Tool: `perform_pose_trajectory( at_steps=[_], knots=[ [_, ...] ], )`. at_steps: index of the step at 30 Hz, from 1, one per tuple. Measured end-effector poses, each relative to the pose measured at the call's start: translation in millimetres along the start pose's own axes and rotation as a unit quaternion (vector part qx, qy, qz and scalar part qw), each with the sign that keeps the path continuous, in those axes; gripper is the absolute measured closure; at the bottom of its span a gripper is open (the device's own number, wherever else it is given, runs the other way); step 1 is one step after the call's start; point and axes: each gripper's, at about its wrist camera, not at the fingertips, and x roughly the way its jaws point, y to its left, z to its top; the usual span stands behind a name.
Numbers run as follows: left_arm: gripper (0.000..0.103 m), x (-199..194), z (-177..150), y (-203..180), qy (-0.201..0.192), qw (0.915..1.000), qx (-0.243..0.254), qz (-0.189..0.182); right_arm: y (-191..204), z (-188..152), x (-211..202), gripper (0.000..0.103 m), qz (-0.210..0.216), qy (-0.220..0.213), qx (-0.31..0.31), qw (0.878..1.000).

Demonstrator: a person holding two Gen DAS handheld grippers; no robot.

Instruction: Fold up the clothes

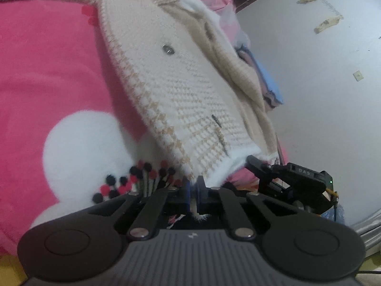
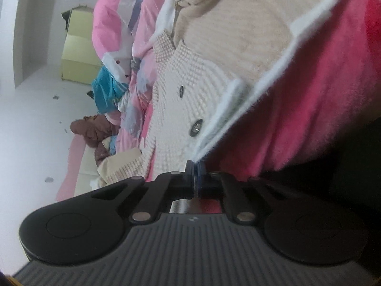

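A cream knitted cardigan (image 1: pixel 181 81) with metal buttons lies spread on a pink fleece blanket (image 1: pixel 47 59). My left gripper (image 1: pixel 193 186) is shut on the fluffy white hem at its near edge. To the right in the left wrist view, the other gripper (image 1: pixel 252 163) reaches the hem's corner. In the right wrist view my right gripper (image 2: pixel 195 166) is shut on the cardigan's (image 2: pixel 190 76) white fuzzy border, with a thin fold of fabric pinched between the pads. The pink blanket (image 2: pixel 309 95) fills the right side there.
Black and red pom-poms (image 1: pixel 133 178) sit on the blanket's white patch by the left gripper. A heap of pink and blue bedding (image 2: pixel 123 47), a brown garment (image 2: pixel 95 128) and a yellow-green box (image 2: pixel 78 47) lie beyond. A pale wall (image 1: pixel 309 71) lies past the cardigan.
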Motion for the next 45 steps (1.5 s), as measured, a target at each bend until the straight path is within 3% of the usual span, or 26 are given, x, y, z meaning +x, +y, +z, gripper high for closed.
perform_pose_trajectory(
  at_steps=[5, 9, 12, 14, 18, 23, 25, 29, 31, 34, 37, 39, 41, 42, 45],
  knots=[
    [0.099, 19, -4, 13, 0.033, 0.9991, -0.015, 0.021, -15, -3, 8, 0.103, -0.023, 0.012, 0.012, 1.000],
    [0.097, 20, 1, 12, 0.046, 0.9987, 0.011, 0.020, -8, -1, 0, 0.099, -0.053, 0.020, -0.010, 0.998],
    [0.085, 14, 4, 9, 0.059, 0.9969, 0.043, 0.029, 6, -2, -15, 0.099, -0.067, 0.032, -0.051, 0.996],
    [0.075, 2, 6, 5, 0.052, 0.9954, 0.070, 0.038, 25, -2, -25, 0.098, -0.085, 0.024, -0.113, 0.990],
    [0.074, -25, 17, -6, 0.024, 0.9911, 0.121, 0.049, 77, -2, -16, 0.098, -0.111, -0.007, -0.275, 0.955],
    [0.074, -12, 43, -24, -0.020, 0.9825, 0.171, 0.072, 113, 9, 63, 0.098, -0.118, -0.016, -0.423, 0.898],
    [0.073, 4, 51, -31, -0.032, 0.9782, 0.188, 0.083, 115, 14, 98, 0.098, -0.133, -0.009, -0.456, 0.880],
    [0.070, 41, 52, -24, -0.013, 0.9740, 0.201, 0.104, 84, 25, 130, 0.101, -0.202, 0.011, -0.462, 0.863],
    [0.069, 54, 52, -21, -0.006, 0.9728, 0.204, 0.110, 67, 26, 115, 0.102, -0.188, 0.008, -0.448, 0.874],
    [0.062, 50, 55, -18, -0.005, 0.9763, 0.195, 0.094, 57, 37, 87, 0.100, -0.163, 0.010, -0.383, 0.909],
    [0.056, 47, 56, -15, -0.006, 0.9797, 0.180, 0.087, 77, 44, 80, 0.096, -0.132, -0.006, -0.370, 0.920],
    [0.051, 46, 56, -16, -0.012, 0.9808, 0.175, 0.086, 106, 45, 93, 0.090, -0.104, -0.017, -0.399, 0.911],
    [0.047, 46, 53, -18, -0.018, 0.9809, 0.171, 0.091, 139, 47, 124, 0.073, -0.079, -0.020, -0.439, 0.895],
    [0.046, 45, 52, -20, -0.020, 0.9808, 0.170, 0.094, 151, 51, 144, 0.071, -0.072, -0.018, -0.455, 0.887],
    [0.043, 44, 50, -21, -0.028, 0.9827, 0.155, 0.097, 173, 55, 217, 0.063, -0.098, -0.003, -0.516, 0.851]
  ],
)
